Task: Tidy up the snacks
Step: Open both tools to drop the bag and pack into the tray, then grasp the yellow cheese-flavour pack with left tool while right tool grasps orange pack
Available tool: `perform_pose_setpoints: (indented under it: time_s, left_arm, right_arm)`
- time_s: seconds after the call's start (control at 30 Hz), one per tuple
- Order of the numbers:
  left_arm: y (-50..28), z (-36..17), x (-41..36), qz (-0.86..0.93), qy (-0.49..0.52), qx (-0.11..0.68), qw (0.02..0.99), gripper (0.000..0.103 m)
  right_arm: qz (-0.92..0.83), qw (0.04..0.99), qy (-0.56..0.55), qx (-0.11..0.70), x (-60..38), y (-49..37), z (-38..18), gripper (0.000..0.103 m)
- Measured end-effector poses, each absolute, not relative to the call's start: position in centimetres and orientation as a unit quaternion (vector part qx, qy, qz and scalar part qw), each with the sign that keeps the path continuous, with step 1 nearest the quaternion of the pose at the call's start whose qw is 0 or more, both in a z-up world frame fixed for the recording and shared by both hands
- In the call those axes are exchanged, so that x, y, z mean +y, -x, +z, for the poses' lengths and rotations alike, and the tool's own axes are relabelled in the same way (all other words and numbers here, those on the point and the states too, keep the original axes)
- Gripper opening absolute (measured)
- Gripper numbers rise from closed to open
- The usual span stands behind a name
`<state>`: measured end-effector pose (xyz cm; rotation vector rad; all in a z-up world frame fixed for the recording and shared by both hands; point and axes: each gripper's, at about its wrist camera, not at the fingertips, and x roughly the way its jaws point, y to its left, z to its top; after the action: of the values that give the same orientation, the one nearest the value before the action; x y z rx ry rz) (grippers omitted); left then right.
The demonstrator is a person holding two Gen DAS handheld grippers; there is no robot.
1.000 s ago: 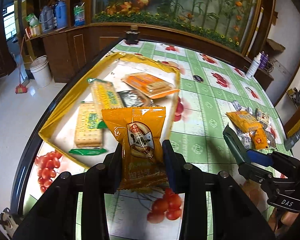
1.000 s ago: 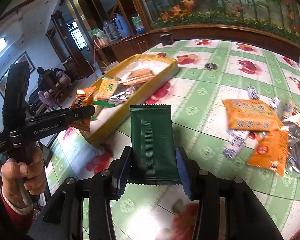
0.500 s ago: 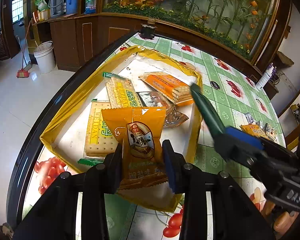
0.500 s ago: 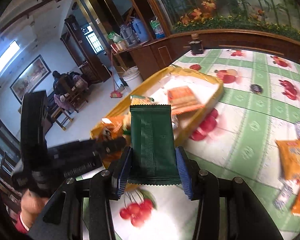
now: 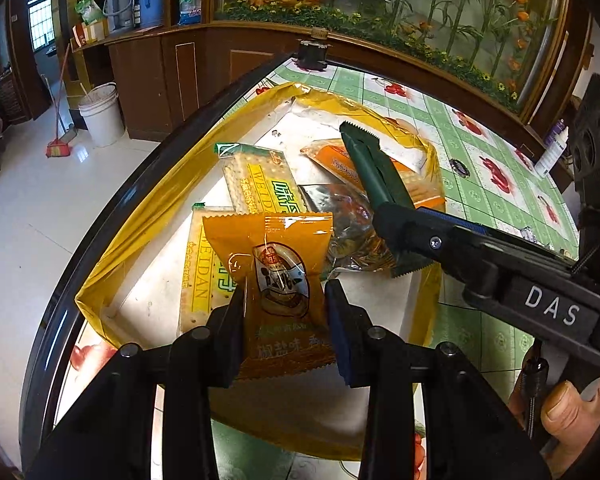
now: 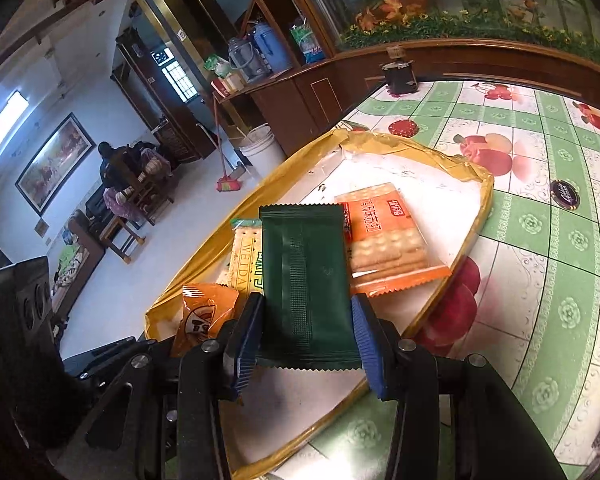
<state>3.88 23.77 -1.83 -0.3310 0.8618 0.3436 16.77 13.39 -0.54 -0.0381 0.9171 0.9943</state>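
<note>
My left gripper [image 5: 285, 308] is shut on an orange snack packet [image 5: 274, 268] and holds it over the near end of the yellow-rimmed tray [image 5: 140, 216]. My right gripper [image 6: 307, 334] is shut on a dark green packet [image 6: 305, 276], also over the tray [image 6: 476, 216]; the green packet [image 5: 374, 176] and right gripper show in the left wrist view above the tray's right side. In the tray lie two yellow-green cracker packs [image 5: 260, 184], an orange cracker pack [image 6: 384, 240] and a silvery packet [image 5: 344, 220].
The table has a green-checked fruit-print cloth [image 6: 560, 240] and a dark rim [image 5: 112, 216]. A small dark round object [image 6: 565, 195] lies on the cloth right of the tray. A dark jar [image 5: 312, 54] stands at the far edge. A white bucket [image 5: 102, 114] stands on the floor.
Both grippers have moved further over the tray with their packets. The right gripper has come in closer beside the left one, its green packet now above the tray's contents.
</note>
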Motion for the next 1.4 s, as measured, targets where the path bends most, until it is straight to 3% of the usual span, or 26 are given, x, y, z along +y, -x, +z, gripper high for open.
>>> perform_pose_setpoints:
  time_s: [0.1, 0.17, 0.23, 0.9, 1.4]
  left_arm:
    - [-3.9, -1.9, 23.6, 0.170, 0.159, 0.419, 0.878, 0.041]
    - [-3.8, -1.9, 23.7, 0.176, 0.161, 0.422, 0.875, 0.061]
    - [-3.4, -1.6, 23.6, 0.183, 0.159, 0.415, 0.877, 0.067]
    - [-2.7, 1.1, 17.6, 0.138, 0.145, 0.391, 0.898, 0.071]
    - [-7.1, 1.5, 7.8, 0.042, 0.057, 0.411, 0.909, 0.070]
  right_arm:
    - [0.463, 0.778, 0.014, 0.426, 13.2, -16.7, -0.7, 0.049]
    - [0.460, 0.781, 0.010, 0.423, 12.7, -16.7, -0.6, 0.051]
    - [0.455, 0.784, 0.002, 0.422, 11.8, -16.8, -0.4, 0.054]
    - [0.359, 0.839, -0.057, 0.406, -5.5, -13.7, 0.3, 0.063]
    - [0.243, 0.884, -0.050, 0.397, -17.5, -13.1, -0.7, 0.064]
